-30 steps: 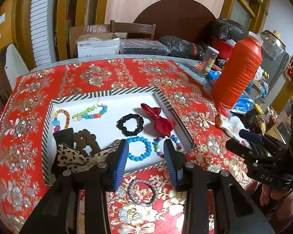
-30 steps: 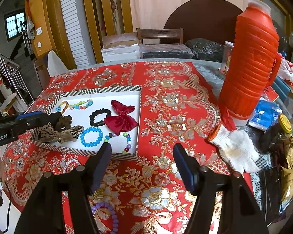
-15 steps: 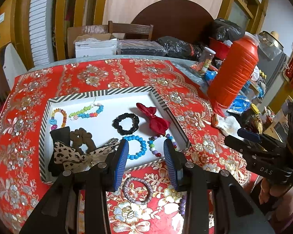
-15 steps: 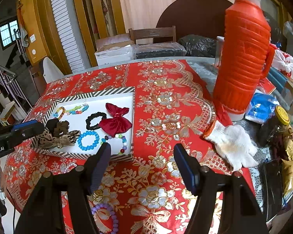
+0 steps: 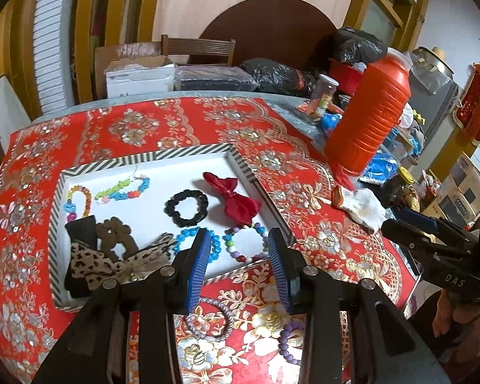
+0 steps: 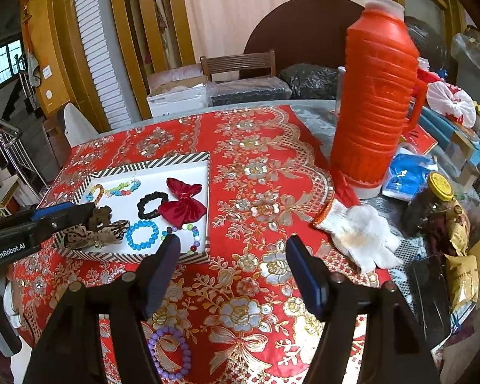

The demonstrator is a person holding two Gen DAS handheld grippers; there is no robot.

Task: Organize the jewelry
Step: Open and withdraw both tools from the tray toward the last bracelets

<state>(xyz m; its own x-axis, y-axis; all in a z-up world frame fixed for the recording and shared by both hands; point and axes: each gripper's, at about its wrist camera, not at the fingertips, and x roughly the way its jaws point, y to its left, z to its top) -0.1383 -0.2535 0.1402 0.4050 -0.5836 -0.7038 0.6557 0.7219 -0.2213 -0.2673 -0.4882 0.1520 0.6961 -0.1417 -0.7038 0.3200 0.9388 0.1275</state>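
A white tray with a striped rim [image 5: 188,153] [image 6: 150,163] sits on the red tablecloth. It holds a red bow [image 5: 236,200] [image 6: 182,206], a black scrunchie [image 5: 186,208], a blue bead bracelet [image 5: 212,248] [image 6: 142,235], a multicolour bead bracelet [image 5: 244,244], coloured bead strings [image 5: 124,188] and a leopard bow [image 5: 99,264]. A grey-purple bracelet [image 5: 209,318] and a purple bead bracelet [image 5: 288,340] [image 6: 169,352] lie on the cloth in front of the tray. My left gripper [image 5: 236,260] is open and empty above the tray's near rim. My right gripper [image 6: 233,262] is open and empty over the cloth.
A tall orange thermos [image 6: 376,105] [image 5: 366,118] stands at the right. A white glove [image 6: 360,233] lies beside it. Jars, bags and clutter [image 6: 438,204] crowd the right edge. A chair and boxes [image 6: 236,64] stand behind the table.
Both grippers have drawn back and up a little. More of the cloth in front of the tray shows, and the purple bead bracelet has come into the left wrist view.
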